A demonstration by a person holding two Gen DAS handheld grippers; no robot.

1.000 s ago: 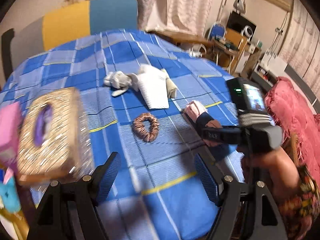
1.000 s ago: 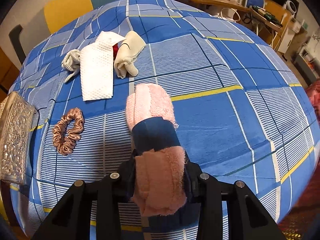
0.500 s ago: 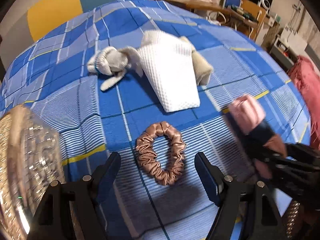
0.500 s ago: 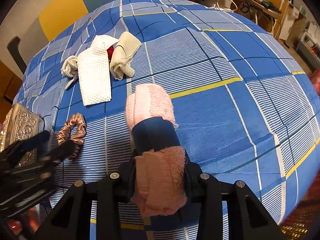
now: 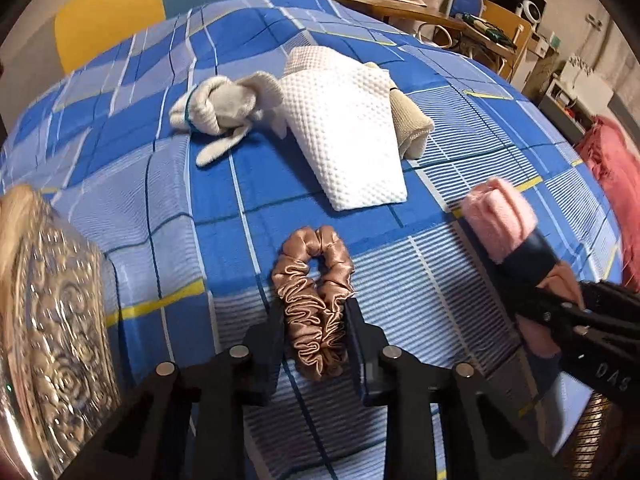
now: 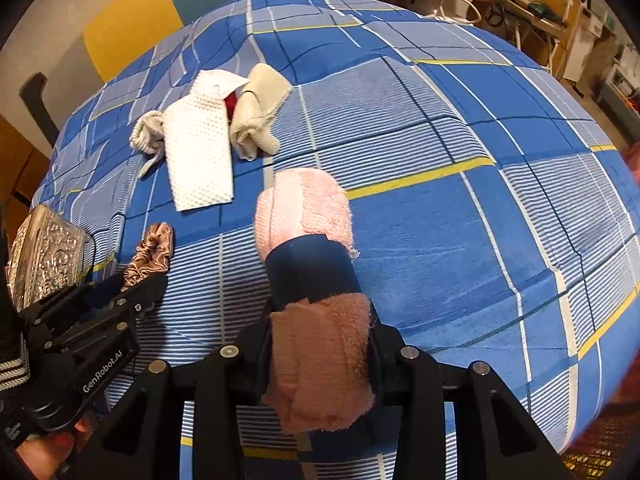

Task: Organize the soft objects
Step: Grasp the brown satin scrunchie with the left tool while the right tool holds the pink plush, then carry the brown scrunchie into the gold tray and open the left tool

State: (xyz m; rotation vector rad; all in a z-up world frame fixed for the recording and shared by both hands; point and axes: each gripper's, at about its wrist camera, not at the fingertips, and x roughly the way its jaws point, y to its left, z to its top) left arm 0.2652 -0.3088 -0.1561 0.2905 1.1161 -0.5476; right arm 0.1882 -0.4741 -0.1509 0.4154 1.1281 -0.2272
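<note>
My left gripper [image 5: 314,320] is shut on a brown satin scrunchie [image 5: 314,276] lying on the blue checked cloth; the scrunchie is squeezed narrow between the fingers. It also shows in the right wrist view [image 6: 150,248], with the left gripper [image 6: 132,292] on it. My right gripper [image 6: 320,344] is shut on a rolled pink towel with a dark blue band [image 6: 308,248], held just above the cloth. The roll shows in the left wrist view [image 5: 504,216] at the right. A white waffle cloth [image 5: 344,132], a grey knotted sock [image 5: 220,108] and a beige roll [image 5: 412,128] lie together further back.
An ornate silver tissue box [image 5: 52,320] stands at the left edge, also in the right wrist view [image 6: 44,256]. A pink blanket [image 5: 612,160] lies off the right side. A yellow and blue chair back [image 6: 128,20] stands behind the table.
My left gripper moved forward and down over the scrunchie and shut on it, pinching it narrow. The right gripper stayed shut on the pink roll, nearly still.
</note>
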